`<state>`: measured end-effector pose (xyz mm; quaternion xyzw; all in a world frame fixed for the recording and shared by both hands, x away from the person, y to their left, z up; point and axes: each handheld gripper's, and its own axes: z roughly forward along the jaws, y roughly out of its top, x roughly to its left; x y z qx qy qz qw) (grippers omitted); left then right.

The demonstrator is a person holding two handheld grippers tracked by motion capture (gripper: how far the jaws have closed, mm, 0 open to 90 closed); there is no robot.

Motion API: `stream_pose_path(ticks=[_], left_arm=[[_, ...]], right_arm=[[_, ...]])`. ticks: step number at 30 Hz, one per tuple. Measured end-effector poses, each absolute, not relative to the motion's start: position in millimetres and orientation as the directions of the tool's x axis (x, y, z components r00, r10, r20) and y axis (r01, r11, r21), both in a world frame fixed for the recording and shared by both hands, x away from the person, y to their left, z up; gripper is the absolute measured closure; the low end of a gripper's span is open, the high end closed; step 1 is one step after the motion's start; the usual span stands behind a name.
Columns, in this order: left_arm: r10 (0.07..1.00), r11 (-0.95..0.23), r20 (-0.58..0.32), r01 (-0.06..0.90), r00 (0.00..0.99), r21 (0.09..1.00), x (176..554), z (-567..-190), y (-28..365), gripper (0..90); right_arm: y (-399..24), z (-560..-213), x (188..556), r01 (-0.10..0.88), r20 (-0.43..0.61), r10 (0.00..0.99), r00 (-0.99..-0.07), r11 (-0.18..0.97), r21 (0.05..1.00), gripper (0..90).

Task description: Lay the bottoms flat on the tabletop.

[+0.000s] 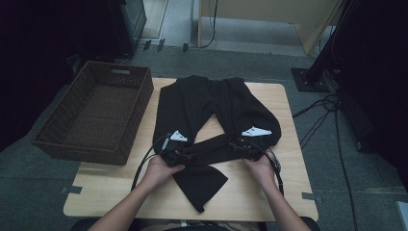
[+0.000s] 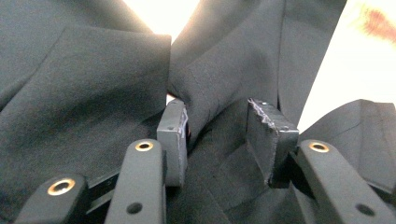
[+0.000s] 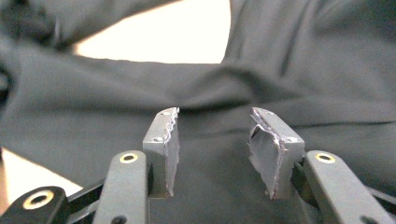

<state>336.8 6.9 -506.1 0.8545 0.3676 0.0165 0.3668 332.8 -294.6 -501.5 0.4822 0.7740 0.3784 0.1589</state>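
1. Trousers (image 1: 202, 110): black, lying on the worktop (image 1: 269, 192), waist at the far edge, 2 legs spreading toward the person. The left leg is running straight down the near-left side; the right leg is bending across the near middle, and a folded end (image 1: 197, 185) is pointing toward the near edge.

2. Left tongs (image 1: 175, 153): being held in the left hand (image 1: 161, 169), sitting at the left end of the crossing leg. In the left gripper view the tongs (image 2: 218, 135) are standing apart with a ridge of cloth (image 2: 210, 93) rising between the pads; the left pad is touching the fold, the right pad is standing off it, so nothing is being clamped.

3. Right tongs (image 1: 243, 144): being held in the right hand (image 1: 262, 168), sitting at the right end of the same leg. In the right gripper view the tongs (image 3: 215, 140) are standing apart over flat cloth (image 3: 215, 93), with nothing being pinched between the pads.

4. Basket (image 1: 57, 139): brown wicker, rectangular, sitting beside the left edge of the worktop, just beside the trousers' left leg.

5. Cables (image 1: 322, 110): lying on the grey floor to the right of the worktop.
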Motion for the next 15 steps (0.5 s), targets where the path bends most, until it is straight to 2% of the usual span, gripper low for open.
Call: stream_pose_path(ticks=[3, 5, 7, 10, 13, 15], left_arm=[[0.642, -0.459, -0.244, 0.619, 0.727, 0.637, 335.6, -505.8, 6.9, 60.1], [0.641, -0.457, -0.252, 0.624, 0.725, 0.634, 335.7, -505.7, 6.9, 59.6], [0.632, -0.447, -0.297, 0.651, 0.715, 0.614, 337.9, -504.5, 8.5, 56.3], [0.631, -0.437, -0.309, 0.655, 0.712, 0.617, 340.6, -501.0, 13.0, 54.9], [0.647, -0.384, -0.320, 0.659, 0.692, 0.647, 346.1, -490.9, 20.0, 54.1], [0.667, -0.368, -0.293, 0.644, 0.686, 0.670, 350.0, -485.0, 24.3, 52.8]], right_arm=[[-301.5, -501.9, 335.2, 0.613, 0.102, 0.892, -0.441, 0.216, 0.760, 50.6], [-303.5, -506.8, 336.9, 0.629, 0.137, 0.892, -0.430, 0.187, 0.754, 48.5], [-300.8, -510.8, 337.4, 0.645, 0.167, 0.885, -0.435, 0.177, 0.744, 48.6], [-292.0, -514.1, 335.8, 0.642, 0.170, 0.869, -0.464, 0.199, 0.740, 49.7], [-286.0, -517.2, 333.2, 0.629, 0.126, 0.870, -0.477, 0.238, 0.740, 51.2], [-286.0, -517.6, 330.8, 0.623, 0.113, 0.870, -0.481, 0.247, 0.742, 53.4]])
